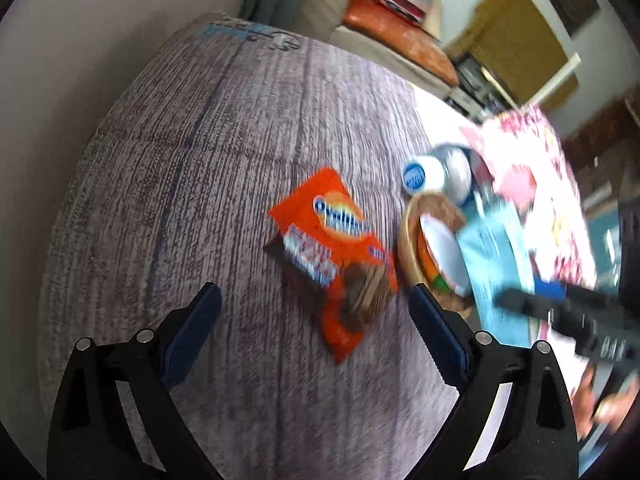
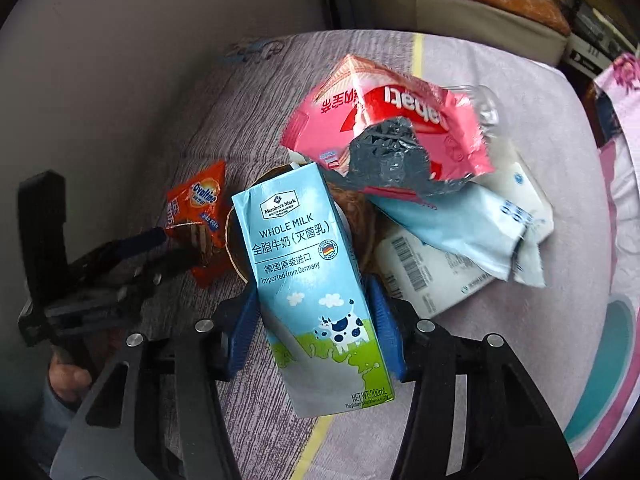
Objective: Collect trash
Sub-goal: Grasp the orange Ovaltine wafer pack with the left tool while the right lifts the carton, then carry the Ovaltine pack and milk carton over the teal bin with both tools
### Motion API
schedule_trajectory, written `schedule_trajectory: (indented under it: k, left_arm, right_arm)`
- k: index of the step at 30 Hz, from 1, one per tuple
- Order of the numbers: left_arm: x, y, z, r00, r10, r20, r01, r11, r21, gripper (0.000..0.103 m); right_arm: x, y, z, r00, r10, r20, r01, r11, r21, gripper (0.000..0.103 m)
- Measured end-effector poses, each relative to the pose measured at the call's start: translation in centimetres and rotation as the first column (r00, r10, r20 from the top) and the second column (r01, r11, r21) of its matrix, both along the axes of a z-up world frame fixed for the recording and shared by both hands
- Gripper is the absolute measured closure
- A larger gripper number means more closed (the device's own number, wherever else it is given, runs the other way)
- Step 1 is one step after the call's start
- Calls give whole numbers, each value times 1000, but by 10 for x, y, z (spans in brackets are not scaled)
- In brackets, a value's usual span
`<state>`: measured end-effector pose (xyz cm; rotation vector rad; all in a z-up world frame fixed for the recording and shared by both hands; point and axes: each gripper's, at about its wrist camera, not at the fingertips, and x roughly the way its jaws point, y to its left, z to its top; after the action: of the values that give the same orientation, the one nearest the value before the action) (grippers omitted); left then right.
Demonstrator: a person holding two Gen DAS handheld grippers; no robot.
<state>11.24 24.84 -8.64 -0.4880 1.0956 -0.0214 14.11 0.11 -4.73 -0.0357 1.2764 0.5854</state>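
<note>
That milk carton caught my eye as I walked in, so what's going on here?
A person is clearing trash off a table with two handheld grippers. The right gripper has its jaws around the blue milk carton, the pads at its sides. The left gripper is open, just short of the orange Ovaltine wrapper. A pink wrapper and pale blue packets lie behind the carton.
</note>
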Motion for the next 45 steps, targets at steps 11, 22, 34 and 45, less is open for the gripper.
schedule_trajectory:
  k: [11, 22, 34, 45]
  left_arm:
    - [26, -21, -7, 999, 45, -26, -42, 991, 129, 11]
    - [-2, -28, 11, 999, 27, 17, -30, 979, 200, 65]
    - [-48, -72, 41, 995, -78, 60, 69, 987, 148, 65]
    - [-43, -148, 52, 968, -240, 67, 227, 961, 157, 65]
  right_arm:
    - [-5, -26, 2, 999, -40, -18, 41, 999, 36, 52]
    - [-6, -43, 1, 997, -80, -18, 81, 994, 70, 52]
    - [-20, -80, 3, 991, -135, -15, 136, 983, 124, 52]
    - [-38, -147, 3, 967, -255, -23, 255, 950, 180, 52]
